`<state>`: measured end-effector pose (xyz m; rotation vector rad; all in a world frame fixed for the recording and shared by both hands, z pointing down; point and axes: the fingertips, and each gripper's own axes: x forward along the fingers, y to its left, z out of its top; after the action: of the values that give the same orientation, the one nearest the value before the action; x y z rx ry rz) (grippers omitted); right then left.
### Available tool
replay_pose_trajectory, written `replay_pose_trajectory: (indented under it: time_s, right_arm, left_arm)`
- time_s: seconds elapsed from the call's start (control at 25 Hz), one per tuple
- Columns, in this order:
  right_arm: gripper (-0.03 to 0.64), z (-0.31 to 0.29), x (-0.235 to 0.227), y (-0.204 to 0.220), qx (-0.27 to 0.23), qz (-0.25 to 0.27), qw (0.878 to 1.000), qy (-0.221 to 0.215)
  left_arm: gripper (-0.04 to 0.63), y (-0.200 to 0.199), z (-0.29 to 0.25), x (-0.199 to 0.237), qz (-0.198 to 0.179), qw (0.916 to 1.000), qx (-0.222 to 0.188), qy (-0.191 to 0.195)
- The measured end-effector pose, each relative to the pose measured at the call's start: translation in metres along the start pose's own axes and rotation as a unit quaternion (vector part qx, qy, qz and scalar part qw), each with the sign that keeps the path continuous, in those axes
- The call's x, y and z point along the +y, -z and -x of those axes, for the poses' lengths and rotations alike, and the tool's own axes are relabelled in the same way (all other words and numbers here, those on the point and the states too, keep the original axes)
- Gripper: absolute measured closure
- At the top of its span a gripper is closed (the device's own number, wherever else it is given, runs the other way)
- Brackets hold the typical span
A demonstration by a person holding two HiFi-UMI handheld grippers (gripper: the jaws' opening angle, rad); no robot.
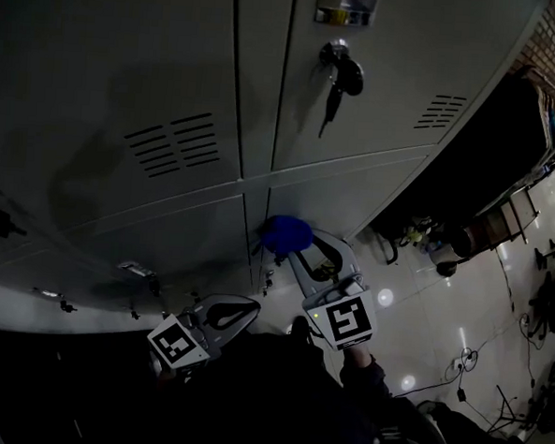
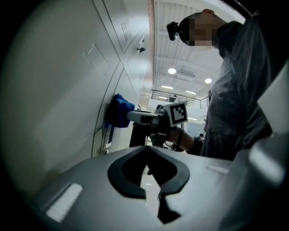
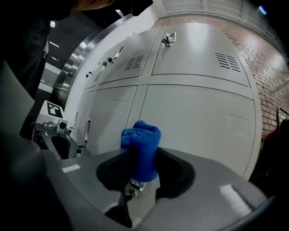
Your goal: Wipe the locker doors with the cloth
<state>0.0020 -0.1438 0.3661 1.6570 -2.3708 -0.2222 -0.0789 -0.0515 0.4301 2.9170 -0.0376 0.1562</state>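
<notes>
Right tongs [image 3: 143, 167]: clamped on blue cloth [image 3: 142, 140]
Cloth: beyond their tips, against locker door [image 3: 194, 122]
Left tongs [image 2: 149, 169]: closed, empty

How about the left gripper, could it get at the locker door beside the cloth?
Probably yes: the left gripper is empty, jaws together, near the locker door with nothing visible between them.

Locker doors [image 1: 171, 116] ahead, cloth [image 1: 286, 234] between the jaws of the right tool [image 1: 292, 253] and touching a lower door, left tool [image 1: 244, 310] just left of it and off the doors, key [image 1: 337, 89] in the door above the cloth, floor [image 1: 459, 312] right of the doors.
</notes>
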Motion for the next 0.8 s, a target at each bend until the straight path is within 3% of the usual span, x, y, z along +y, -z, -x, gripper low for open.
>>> replay_pose_trajectory:
  time_s: [0.4, 0.8]
  right_arm:
    - [0.492, 0.037, -0.090, 0.034, 0.028, -0.025, 0.998, 0.056]
    - [0.494, 0.075, -0.177, 0.072, 0.048, -0.042, 0.992, 0.107]
  left_arm:
    - [0.595, -0.010, -0.071, -0.010, -0.003, 0.9998, 0.002, 0.020]
    - [0.595, -0.015, -0.133, -0.024, 0.004, 1.0000, 0.003, 0.006]
